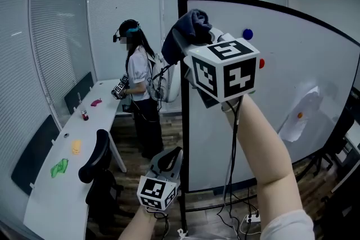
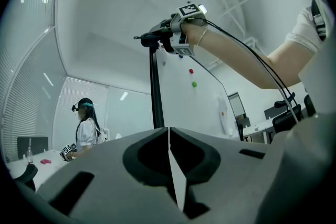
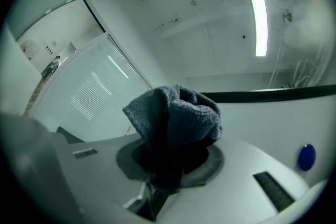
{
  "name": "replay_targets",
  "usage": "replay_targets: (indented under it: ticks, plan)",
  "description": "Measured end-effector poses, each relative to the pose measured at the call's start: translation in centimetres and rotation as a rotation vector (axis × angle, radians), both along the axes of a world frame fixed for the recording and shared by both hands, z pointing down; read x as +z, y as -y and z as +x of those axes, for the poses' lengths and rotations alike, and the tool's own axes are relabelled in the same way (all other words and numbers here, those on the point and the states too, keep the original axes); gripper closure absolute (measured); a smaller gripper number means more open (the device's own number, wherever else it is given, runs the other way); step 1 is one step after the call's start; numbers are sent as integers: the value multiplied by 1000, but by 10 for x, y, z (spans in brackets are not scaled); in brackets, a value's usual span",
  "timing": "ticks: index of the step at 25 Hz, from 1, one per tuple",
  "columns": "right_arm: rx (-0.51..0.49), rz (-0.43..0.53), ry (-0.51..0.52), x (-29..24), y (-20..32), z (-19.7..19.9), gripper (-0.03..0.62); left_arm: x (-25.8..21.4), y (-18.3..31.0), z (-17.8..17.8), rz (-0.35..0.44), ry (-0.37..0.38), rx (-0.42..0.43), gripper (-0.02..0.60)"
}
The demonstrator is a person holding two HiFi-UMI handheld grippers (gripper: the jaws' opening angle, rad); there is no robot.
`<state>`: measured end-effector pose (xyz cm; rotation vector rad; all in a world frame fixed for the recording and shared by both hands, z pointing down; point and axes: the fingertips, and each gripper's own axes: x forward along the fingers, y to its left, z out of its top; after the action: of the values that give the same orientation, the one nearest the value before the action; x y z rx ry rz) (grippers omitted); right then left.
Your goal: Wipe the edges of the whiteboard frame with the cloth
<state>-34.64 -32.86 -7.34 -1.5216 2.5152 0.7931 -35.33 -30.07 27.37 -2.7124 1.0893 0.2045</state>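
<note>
A dark grey-blue, coarse-knit cloth [image 3: 176, 118], bunched into a soft lump, is clamped between the jaws of the right gripper [image 3: 167, 168]. It sits at the top left corner of the glossy whiteboard's thin black frame [image 1: 184, 98]. Pale slatted blinds [image 1: 56, 36] and a long white desk [image 1: 64, 199] line the office, above a wood-plank floor [image 1: 171, 132]. The left gripper [image 1: 167, 161] hangs low beside the frame's left edge, jaws pressed together on nothing.

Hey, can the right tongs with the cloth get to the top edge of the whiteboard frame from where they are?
Probably yes. The right tongs are shut on the cloth, held up by the top left corner of the frame, and nothing shows between the cloth and the top edge.
</note>
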Motion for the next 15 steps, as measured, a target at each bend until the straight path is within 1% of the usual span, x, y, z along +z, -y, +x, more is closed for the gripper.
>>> replay_targets:
  ticks: [4,9,12,15]
  plan:
    - [31,32,-4,-23,-5,6,517,3,-1,9,-1,-2,37,558]
    - [66,57,3,-49,-3,6,517,12,8,16,-37,26,51,557]
    - [91,70,4,-54,0,7,517,13,11,19,-47,37,65,558]
    - [96,61,20,-56,-5,9,517,2,3,21,-39,30,96,557]
